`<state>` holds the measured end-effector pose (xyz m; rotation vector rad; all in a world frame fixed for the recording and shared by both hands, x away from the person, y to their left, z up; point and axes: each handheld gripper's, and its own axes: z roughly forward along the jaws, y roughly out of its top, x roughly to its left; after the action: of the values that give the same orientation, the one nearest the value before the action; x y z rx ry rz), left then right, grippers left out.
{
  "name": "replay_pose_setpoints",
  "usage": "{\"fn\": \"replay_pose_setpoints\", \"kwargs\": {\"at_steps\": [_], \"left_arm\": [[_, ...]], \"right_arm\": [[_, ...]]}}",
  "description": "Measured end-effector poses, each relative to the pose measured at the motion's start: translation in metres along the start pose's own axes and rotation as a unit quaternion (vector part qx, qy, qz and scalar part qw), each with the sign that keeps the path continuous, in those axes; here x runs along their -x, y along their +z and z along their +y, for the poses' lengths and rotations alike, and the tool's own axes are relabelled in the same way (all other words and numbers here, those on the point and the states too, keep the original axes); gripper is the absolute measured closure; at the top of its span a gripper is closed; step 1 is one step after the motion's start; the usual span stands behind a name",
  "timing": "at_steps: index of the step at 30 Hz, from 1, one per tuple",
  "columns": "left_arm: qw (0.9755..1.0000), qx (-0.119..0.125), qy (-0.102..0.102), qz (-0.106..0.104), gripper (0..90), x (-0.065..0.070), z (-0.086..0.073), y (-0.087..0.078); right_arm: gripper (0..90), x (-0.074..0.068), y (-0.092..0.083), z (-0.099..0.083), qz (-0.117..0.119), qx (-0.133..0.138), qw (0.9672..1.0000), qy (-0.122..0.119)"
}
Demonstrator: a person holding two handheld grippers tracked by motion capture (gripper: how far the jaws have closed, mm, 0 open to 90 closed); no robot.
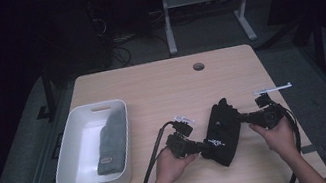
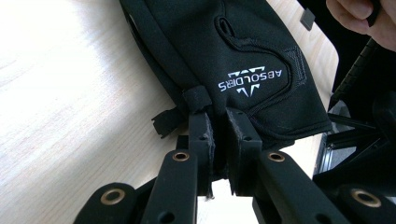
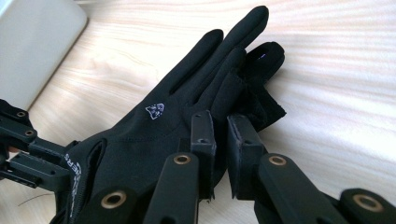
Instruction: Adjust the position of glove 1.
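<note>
Lab-like room; bare wooden table; cables on floor.

A glove lies on the table between my left gripper, at its cuff end, and my right gripper, at its finger side. Left of us sits a bin with a folded cloth inside it.
</note>
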<state>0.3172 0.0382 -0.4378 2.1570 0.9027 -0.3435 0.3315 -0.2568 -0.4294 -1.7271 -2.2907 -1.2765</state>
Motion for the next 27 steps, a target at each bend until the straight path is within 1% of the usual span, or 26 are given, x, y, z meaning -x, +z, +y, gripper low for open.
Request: {"fn": "replay_pose_setpoints", "kwargs": {"at_steps": [1, 3, 4, 5, 10, 11, 17, 18, 19, 24, 26, 27], "left_arm": [[1.0000, 0.000, 0.003, 0.001, 81.6, 0.000, 0.000, -0.002], [1.0000, 0.002, 0.003, 0.002, 81.7, 0.000, 0.000, -0.006], [1.0000, 0.002, 0.003, 0.002, 81.7, 0.000, 0.000, -0.006], [1.0000, 0.006, 0.003, 0.003, 81.7, 0.001, 0.000, -0.010], [0.9999, 0.008, 0.006, 0.007, 81.7, 0.001, 0.001, -0.017], [0.9999, 0.009, 0.009, 0.009, 81.7, 0.000, 0.001, -0.020], [0.9998, 0.017, 0.004, 0.011, 81.6, -0.001, 0.001, -0.029], [0.9998, 0.015, 0.009, 0.013, 81.7, -0.002, 0.001, -0.030], [0.9997, 0.017, 0.007, 0.014, 81.6, -0.001, 0.001, -0.032], [0.9996, 0.023, 0.010, 0.013, 81.7, 0.001, 0.002, -0.038], [0.9996, 0.021, 0.014, 0.015, 81.7, 0.001, 0.002, -0.041], [0.9995, 0.024, 0.013, 0.015, 81.7, 0.002, 0.002, -0.041]], "right_arm": [[81.9, -0.001, 0.000, 0.001, 0.002, 0.001, 1.0000, 0.003], [82.0, -0.005, -0.002, 0.004, 0.005, 0.003, 1.0000, -0.001], [82.0, -0.005, -0.002, 0.004, 0.005, 0.003, 1.0000, -0.001], [81.9, -0.007, -0.002, 0.006, 0.010, 0.006, 0.9999, 0.000], [82.0, -0.011, -0.002, 0.010, 0.014, 0.008, 0.9999, -0.002], [82.0, -0.015, -0.002, 0.013, 0.016, 0.007, 0.9998, -0.004], [82.0, -0.020, -0.002, 0.018, 0.027, 0.012, 0.9996, -0.005], [82.0, -0.020, -0.002, 0.019, 0.028, 0.013, 0.9995, -0.006], [82.0, -0.021, -0.002, 0.020, 0.029, 0.015, 0.9995, -0.005], [82.0, -0.025, -0.003, 0.024, 0.034, 0.017, 0.9992, -0.009], [82.1, -0.027, -0.004, 0.026, 0.036, 0.020, 0.9991, -0.009], [82.1, -0.027, -0.004, 0.027, 0.038, 0.022, 0.9990, -0.009]]}}
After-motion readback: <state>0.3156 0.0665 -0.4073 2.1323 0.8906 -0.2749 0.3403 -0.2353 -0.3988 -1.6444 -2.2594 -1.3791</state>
